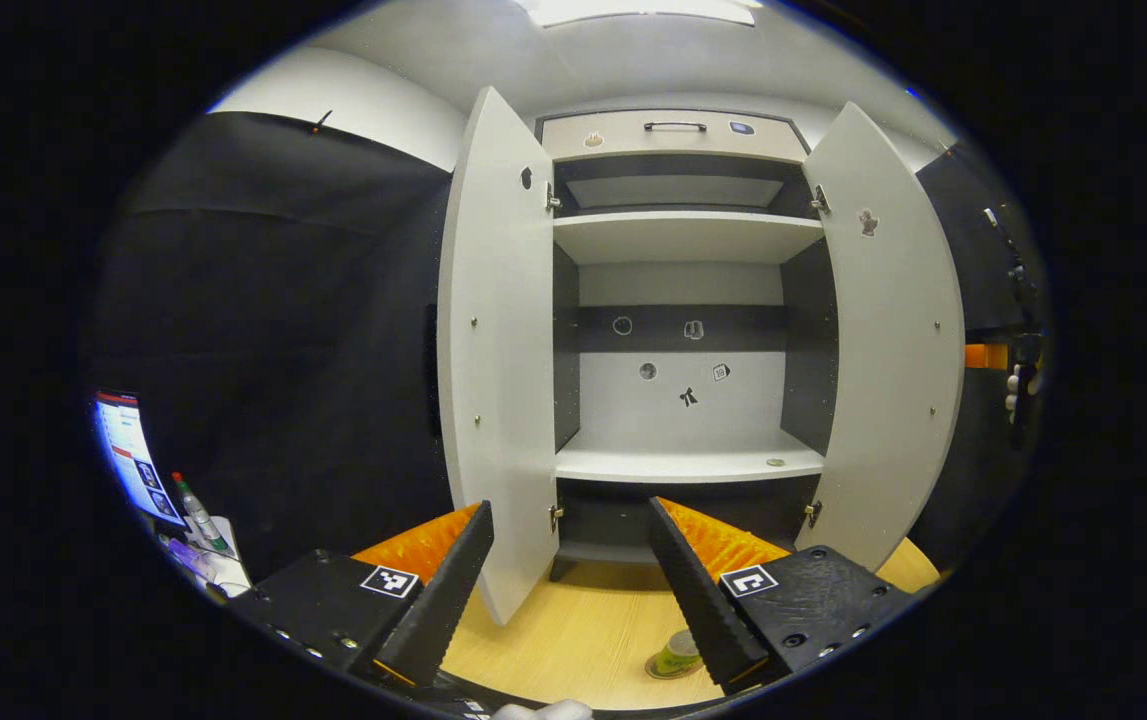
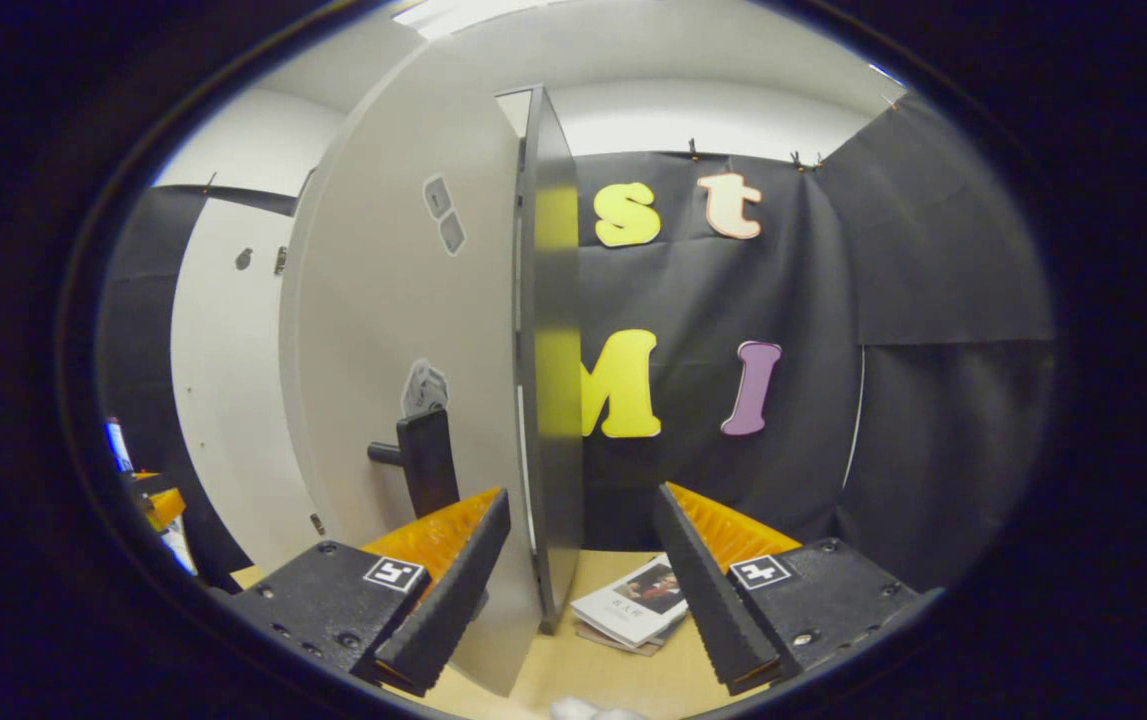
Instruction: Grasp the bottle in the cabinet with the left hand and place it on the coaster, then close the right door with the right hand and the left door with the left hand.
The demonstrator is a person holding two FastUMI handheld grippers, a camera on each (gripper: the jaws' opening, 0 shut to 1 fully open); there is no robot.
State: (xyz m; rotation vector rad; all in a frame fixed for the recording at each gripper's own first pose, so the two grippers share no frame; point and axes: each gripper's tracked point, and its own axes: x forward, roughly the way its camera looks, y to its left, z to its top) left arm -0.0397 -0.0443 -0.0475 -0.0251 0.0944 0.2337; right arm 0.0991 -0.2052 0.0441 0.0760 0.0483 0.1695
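wooden tabletop (image 1: 583,640) with one white cabinet (image 1: 683,240) on it, two doors: left door (image 1: 498,350) and right door (image 1: 883,340), both swung open. three shelves inside. one bottle (image 1: 678,652) stands on the coaster (image 1: 655,670) out front, just beside the left gripper (image 1: 568,590), whose fingers are spread wide, holding nothing. right gripper (image 2: 581,580) is spread too, straddling the right door's edge (image 2: 548,380) without pinching it. one booklet pile (image 2: 633,605) behind.

I'm seeing a cabinet (image 1: 683,240) of smooth matt board, a pale wood-grain table (image 1: 583,640), matt black cloth (image 1: 283,330) hanging, and glossy paper booklets (image 2: 633,605) lying.
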